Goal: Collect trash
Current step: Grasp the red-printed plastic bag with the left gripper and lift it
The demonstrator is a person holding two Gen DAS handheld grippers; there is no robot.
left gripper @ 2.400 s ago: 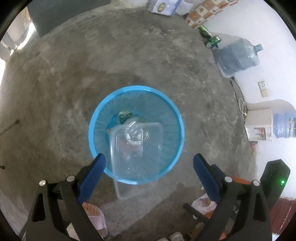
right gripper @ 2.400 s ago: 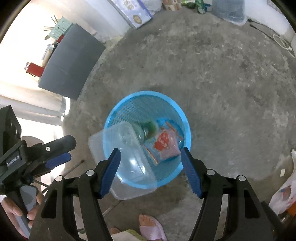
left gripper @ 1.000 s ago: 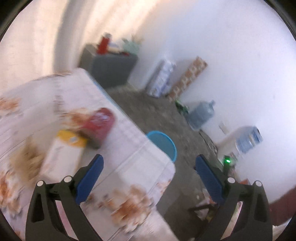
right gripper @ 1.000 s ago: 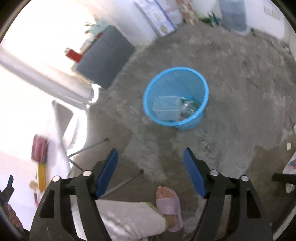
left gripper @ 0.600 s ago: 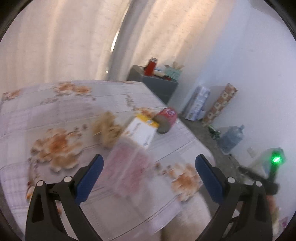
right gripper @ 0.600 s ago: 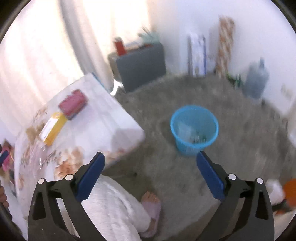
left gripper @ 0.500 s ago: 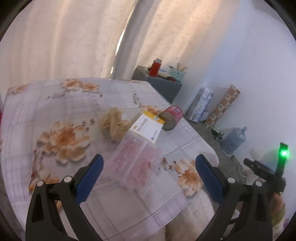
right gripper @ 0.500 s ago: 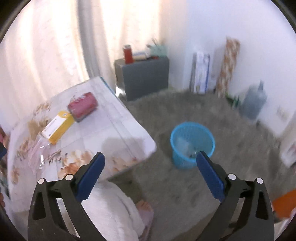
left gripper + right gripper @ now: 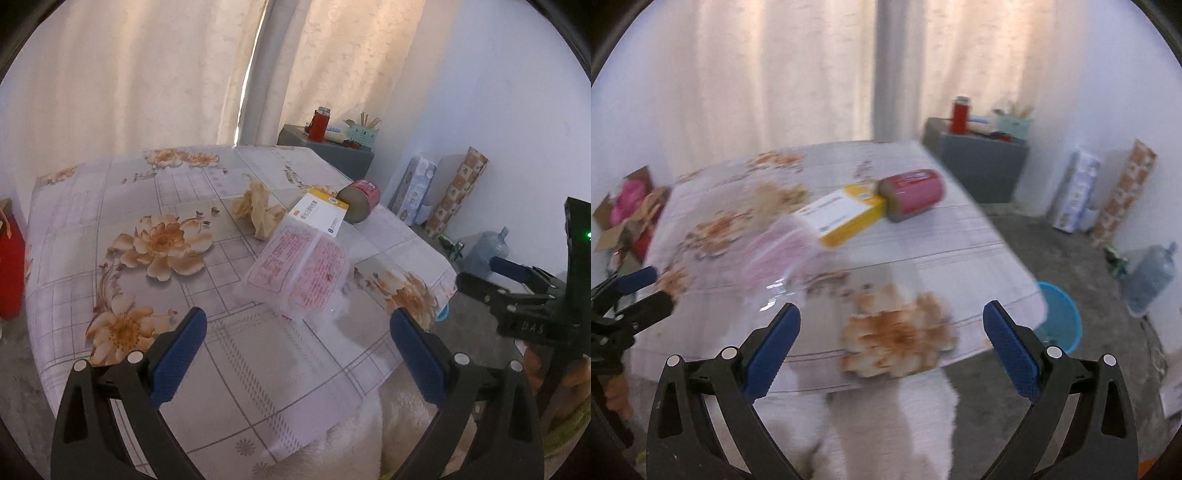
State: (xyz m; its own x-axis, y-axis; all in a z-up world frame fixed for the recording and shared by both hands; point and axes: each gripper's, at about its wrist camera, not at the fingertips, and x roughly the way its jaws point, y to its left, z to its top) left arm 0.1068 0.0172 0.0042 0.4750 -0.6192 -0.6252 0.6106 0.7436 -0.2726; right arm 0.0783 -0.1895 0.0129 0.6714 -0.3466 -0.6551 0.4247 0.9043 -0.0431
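Left gripper (image 9: 295, 328): jaws wide apart, empty, over the table's (image 9: 74, 206) near edge.
Right gripper (image 9: 892, 330): jaws spread fully, having just been opening; nothing between them.
Trash: clear wrapper (image 9: 299, 266) mid-table; crumpled paper (image 9: 258, 208), box (image 9: 319, 214), can (image 9: 360, 199) toward the far right corner.
Technique: likely approach the wrapper low, pinching one edge.

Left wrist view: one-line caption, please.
Open left gripper faces a floral table bearing a wrapper, box, can and crumpled paper.
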